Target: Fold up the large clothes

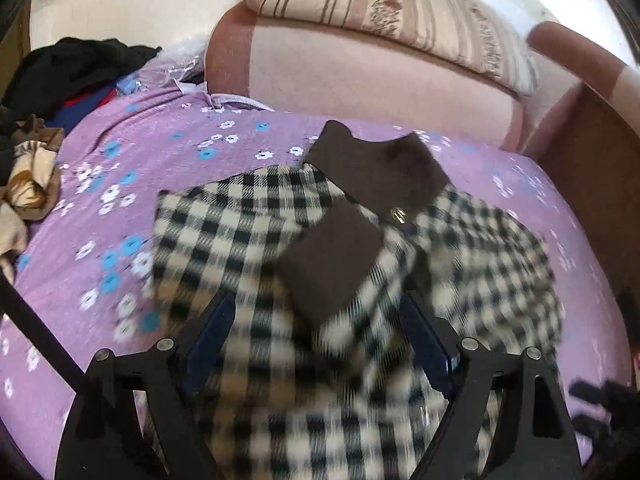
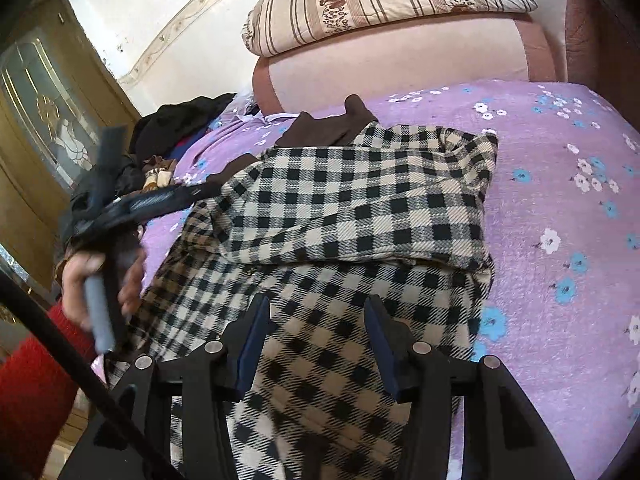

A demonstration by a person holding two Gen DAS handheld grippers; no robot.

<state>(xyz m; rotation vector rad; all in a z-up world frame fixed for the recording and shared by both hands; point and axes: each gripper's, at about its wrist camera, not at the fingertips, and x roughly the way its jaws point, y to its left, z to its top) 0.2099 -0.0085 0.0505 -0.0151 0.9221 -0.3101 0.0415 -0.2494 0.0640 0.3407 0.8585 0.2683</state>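
Checked coat (image 2: 352, 200) beneath both claws (parted).

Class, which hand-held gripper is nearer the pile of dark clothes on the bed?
Left. The left hand-held gripper is at the checked coat edge facing the dark clothes pile; the right hand-held gripper is over the coat, farther away.

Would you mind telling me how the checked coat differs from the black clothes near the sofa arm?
The coat is checked cream and black with a brown collar; the black clothes are plain dark. The coat lies spread mid-bed, sleeves folded over; the black clothes sit bunched at the edge. Both rest on the purple sheet.
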